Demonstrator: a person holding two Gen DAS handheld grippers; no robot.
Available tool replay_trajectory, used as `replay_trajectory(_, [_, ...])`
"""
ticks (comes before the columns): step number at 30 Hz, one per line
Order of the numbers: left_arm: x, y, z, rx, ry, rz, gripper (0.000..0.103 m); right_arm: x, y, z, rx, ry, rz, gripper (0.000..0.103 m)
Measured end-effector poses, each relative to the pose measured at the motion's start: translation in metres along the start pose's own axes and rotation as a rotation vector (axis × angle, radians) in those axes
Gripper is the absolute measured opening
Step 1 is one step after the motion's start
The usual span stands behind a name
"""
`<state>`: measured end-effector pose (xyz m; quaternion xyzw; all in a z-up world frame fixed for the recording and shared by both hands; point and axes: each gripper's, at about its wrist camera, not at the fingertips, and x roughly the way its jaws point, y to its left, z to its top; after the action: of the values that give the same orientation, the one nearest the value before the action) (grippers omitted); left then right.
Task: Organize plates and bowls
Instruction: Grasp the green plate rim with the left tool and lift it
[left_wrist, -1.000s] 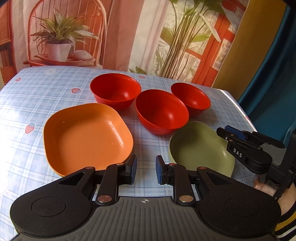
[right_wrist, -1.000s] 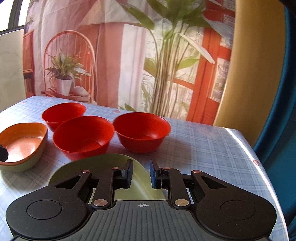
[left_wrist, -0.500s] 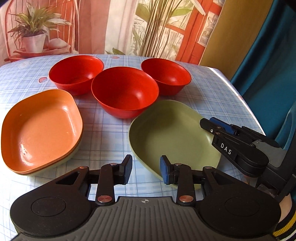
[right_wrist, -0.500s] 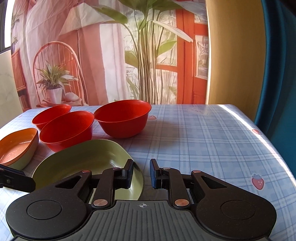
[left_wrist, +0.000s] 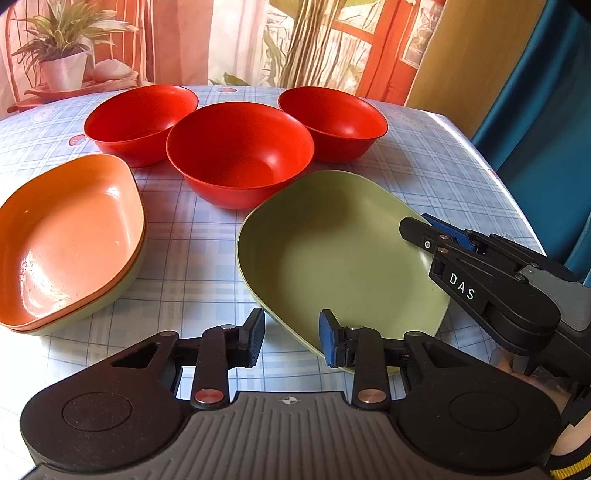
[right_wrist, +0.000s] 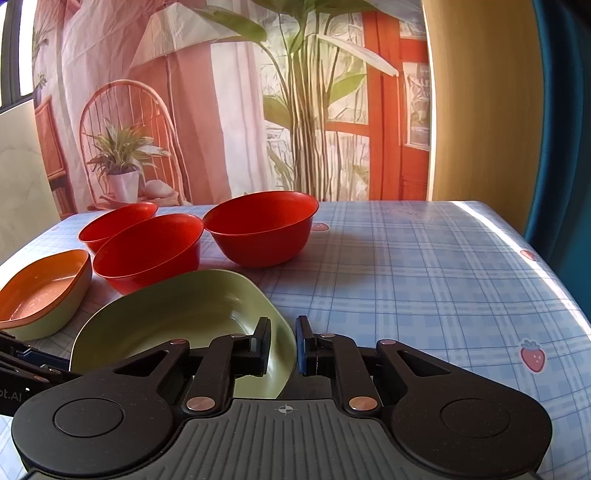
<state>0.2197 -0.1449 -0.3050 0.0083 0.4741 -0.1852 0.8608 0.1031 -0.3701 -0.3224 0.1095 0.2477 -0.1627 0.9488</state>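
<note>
A green plate (left_wrist: 343, 258) lies on the table near me, also seen in the right wrist view (right_wrist: 177, 317). My left gripper (left_wrist: 291, 339) is open, its jaws astride the plate's near rim. My right gripper (right_wrist: 282, 345) is open with the plate's right rim between its jaws; it also shows in the left wrist view (left_wrist: 424, 230). An orange plate (left_wrist: 70, 236) sits stacked on a green one at the left. Three red bowls (left_wrist: 240, 151) stand in a row behind the plates.
The table has a blue checked cloth (right_wrist: 424, 280) with strawberry prints. Its right edge (left_wrist: 517, 206) meets a teal curtain. A printed backdrop with a chair and plants (right_wrist: 221, 110) stands behind the table.
Both grippers have closed in on the green plate. The left gripper's jaws have opened wider and now straddle its near rim; the right gripper's jaws now straddle its right rim.
</note>
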Motion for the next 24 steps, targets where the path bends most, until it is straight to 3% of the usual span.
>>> replay_trajectory(7, [-0.006, 0.004, -0.005, -0.018, -0.007, -0.005, 0.032, -0.001, 0.007, 0.001, -0.033, 0.023, 0.012, 0.010])
replay_trajectory(24, [-0.048, 0.027, -0.018, -0.046, -0.094, -0.050, 0.032, -0.056, 0.039, 0.009, -0.042, 0.018, 0.007, 0.009])
